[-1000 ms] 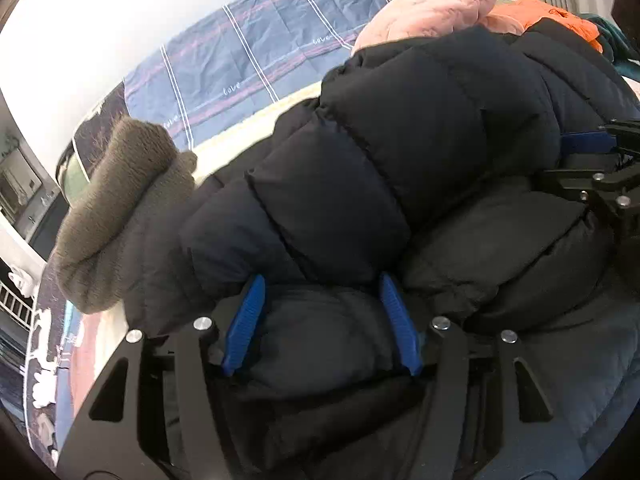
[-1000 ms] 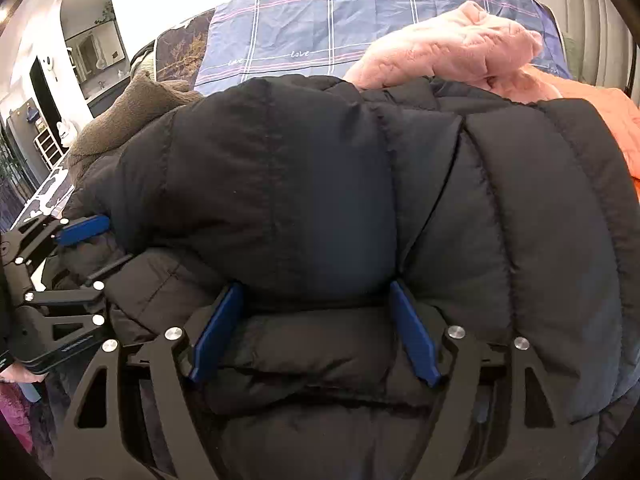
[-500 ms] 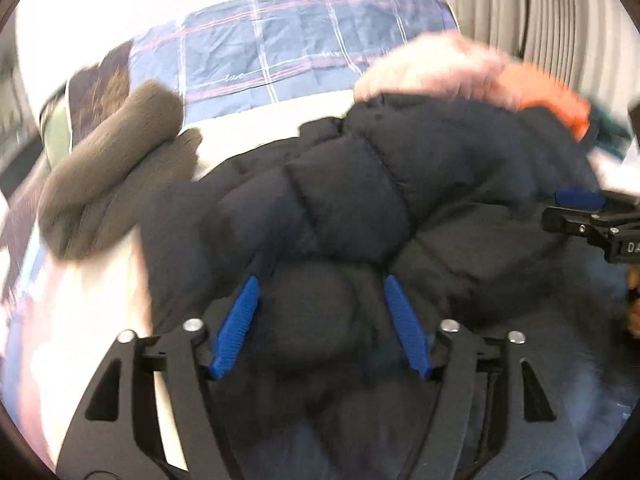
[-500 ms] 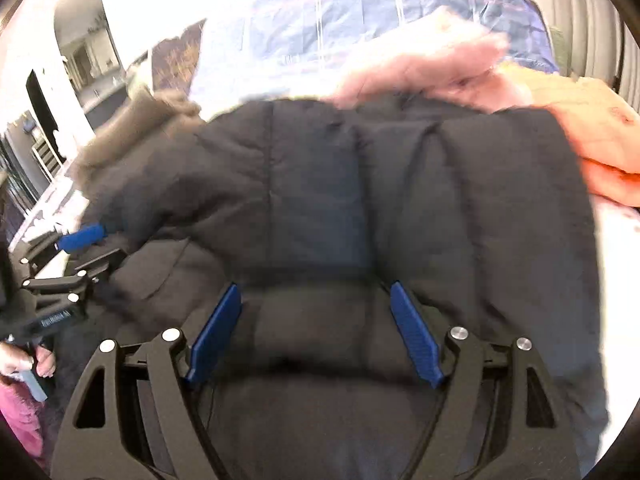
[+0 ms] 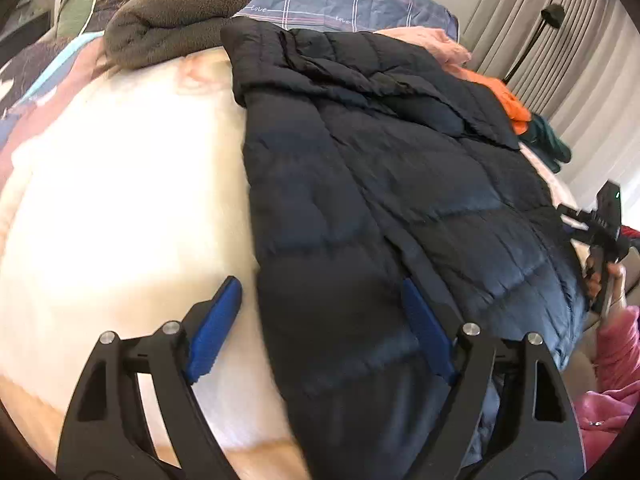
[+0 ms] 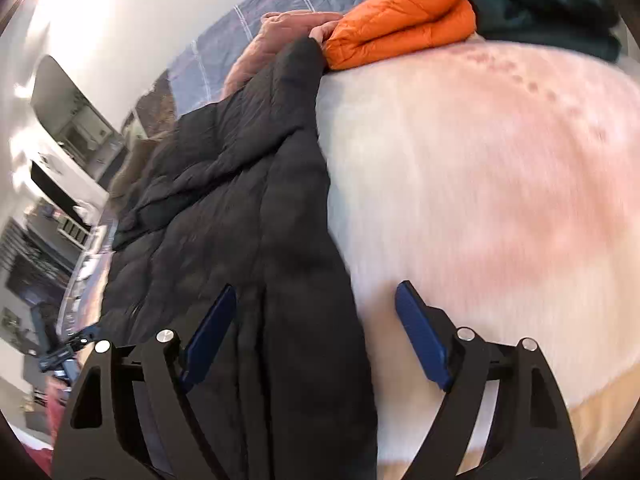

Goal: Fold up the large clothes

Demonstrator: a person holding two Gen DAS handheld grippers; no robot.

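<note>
Black puffer jacket spread on bed

Black puffer jacket [image 5: 380, 184] lies flat on the cream blanket [image 5: 120, 208]. Left claw [image 5: 320, 332] and right claw [image 6: 312, 332] both spread, jaws just opening, jacket edge between them, unpinched

Black puffer jacket [image 5: 400, 184]: quilted synthetic cloth, faint sheen. Blanket [image 5: 120, 200]: cream, fluffy pile. Brown garment [image 5: 176, 16] at bed's far edge: matt fleece. Orange jacket [image 6: 400, 16]: smooth quilted cloth. Left gripper [image 5: 320, 328]: matt black plastic, blue pads, metal pins.
</note>
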